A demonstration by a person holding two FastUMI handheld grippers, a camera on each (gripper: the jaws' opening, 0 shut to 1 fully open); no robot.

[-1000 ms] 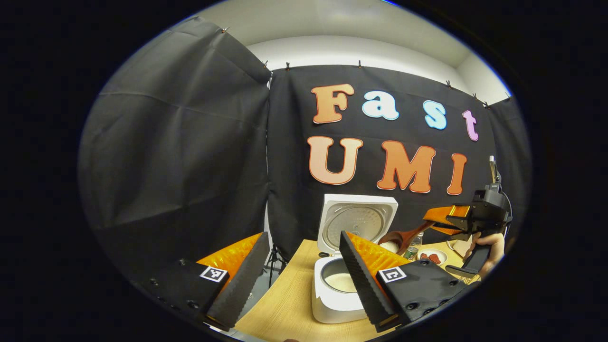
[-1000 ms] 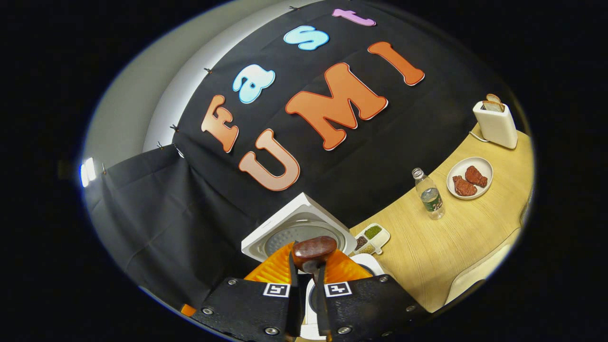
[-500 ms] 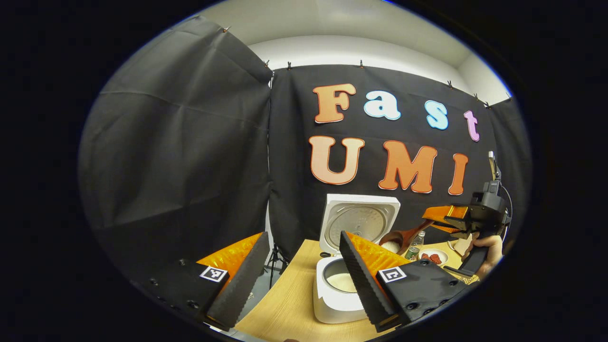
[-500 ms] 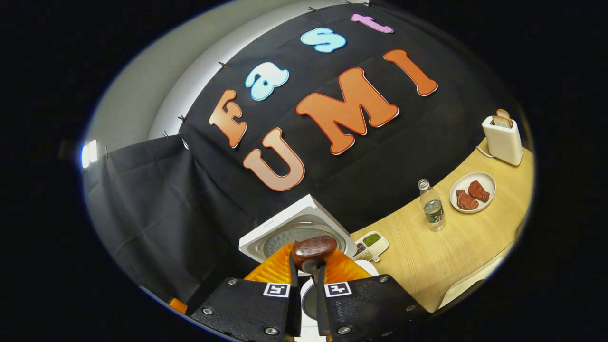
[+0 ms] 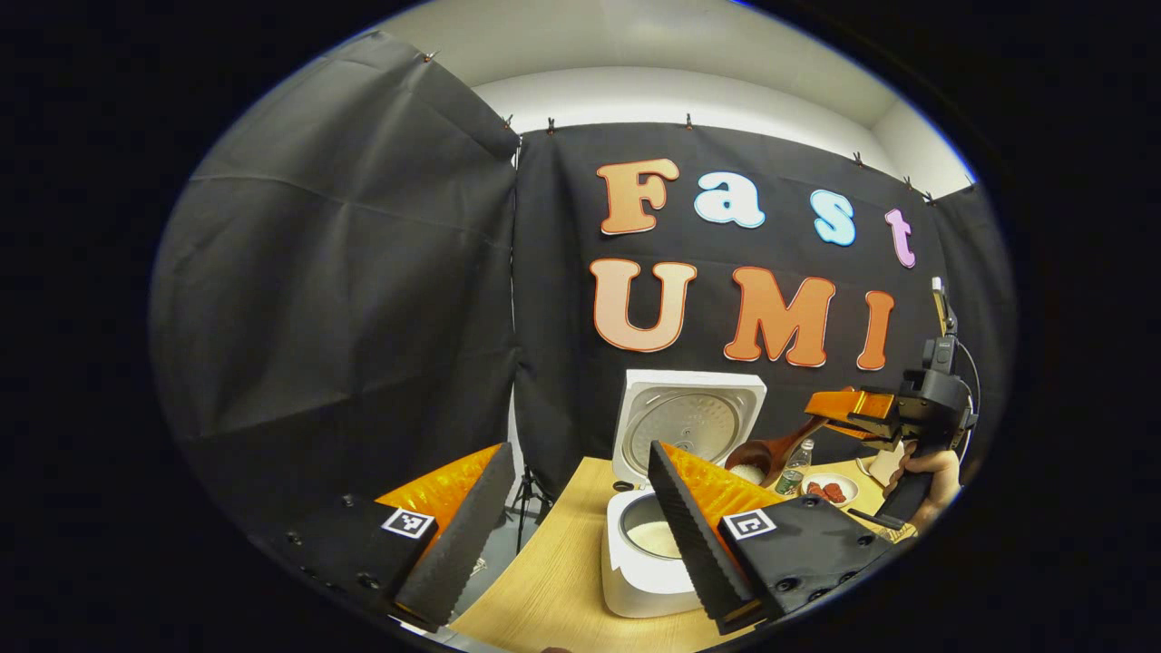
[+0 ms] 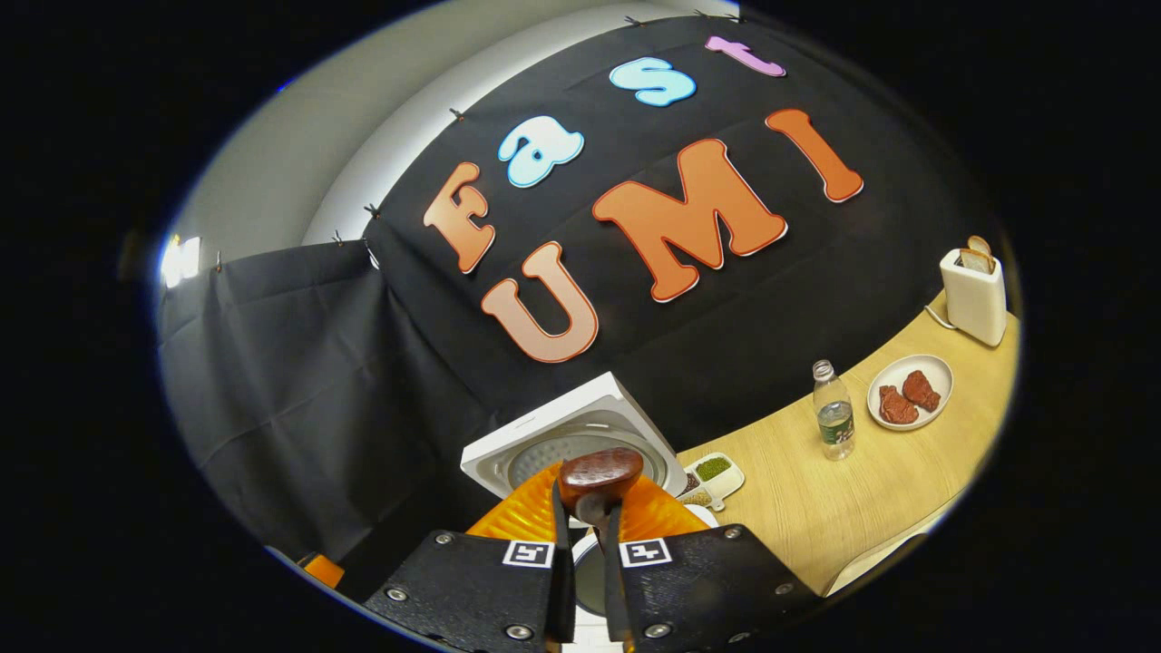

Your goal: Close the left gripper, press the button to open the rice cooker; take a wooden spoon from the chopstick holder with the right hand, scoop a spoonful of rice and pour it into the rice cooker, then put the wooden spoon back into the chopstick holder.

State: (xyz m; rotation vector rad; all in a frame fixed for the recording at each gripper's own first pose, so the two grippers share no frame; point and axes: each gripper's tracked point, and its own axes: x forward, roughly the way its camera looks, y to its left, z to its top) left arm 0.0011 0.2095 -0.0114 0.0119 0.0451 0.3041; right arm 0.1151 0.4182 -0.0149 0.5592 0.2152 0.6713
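Right gripper view: smooth rounded wooden spoon (image 6: 599,476) between right tool's (image 6: 585,580) ridged fingers.

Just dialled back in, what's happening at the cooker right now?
The white rice cooker stands open on the light wooden table, lid up, with rice in its inner pot. The right gripper, held by a person's hand, is shut on the brown wooden spoon, whose bowl hangs above the table just right of the cooker. The left gripper waits open in front of the cooker, holding nothing.
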